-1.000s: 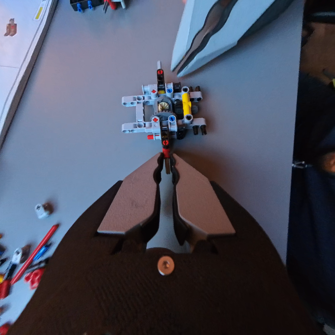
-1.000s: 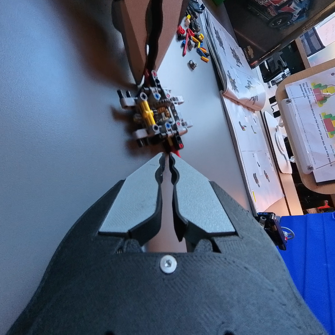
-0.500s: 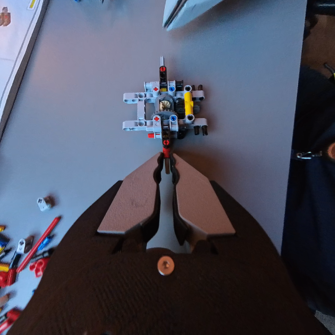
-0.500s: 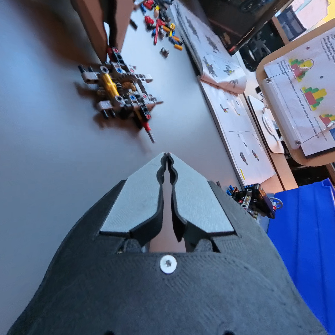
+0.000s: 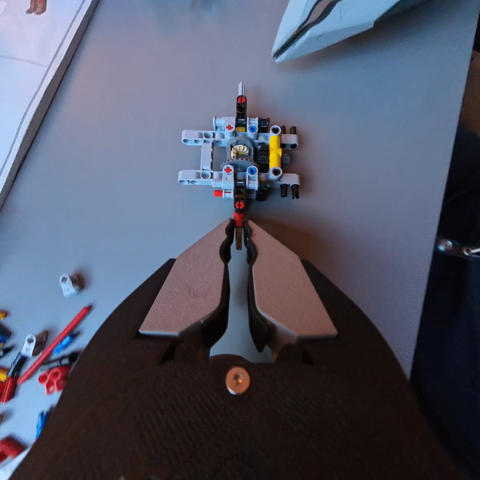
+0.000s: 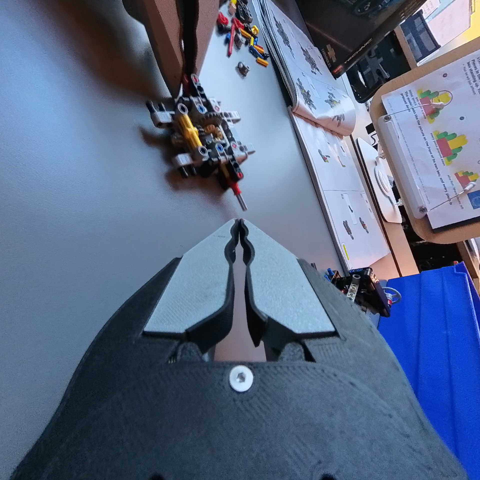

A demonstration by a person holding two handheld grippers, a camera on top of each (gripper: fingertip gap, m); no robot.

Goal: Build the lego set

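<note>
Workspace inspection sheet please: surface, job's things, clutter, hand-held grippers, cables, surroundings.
Surface: grey table, lit unevenly.
Job's things: grey brick assembly with a yellow piece and gears, lying on the table.
Clutter: loose bricks and a red rod; open instruction booklet.
Grippers: left hand-held gripper shut on the assembly's grey axle; right hand-held gripper shut, holding nothing, just short of the opposite axle.
Cables: nothing seen.
Surroundings: blue bin, dark box.
</note>
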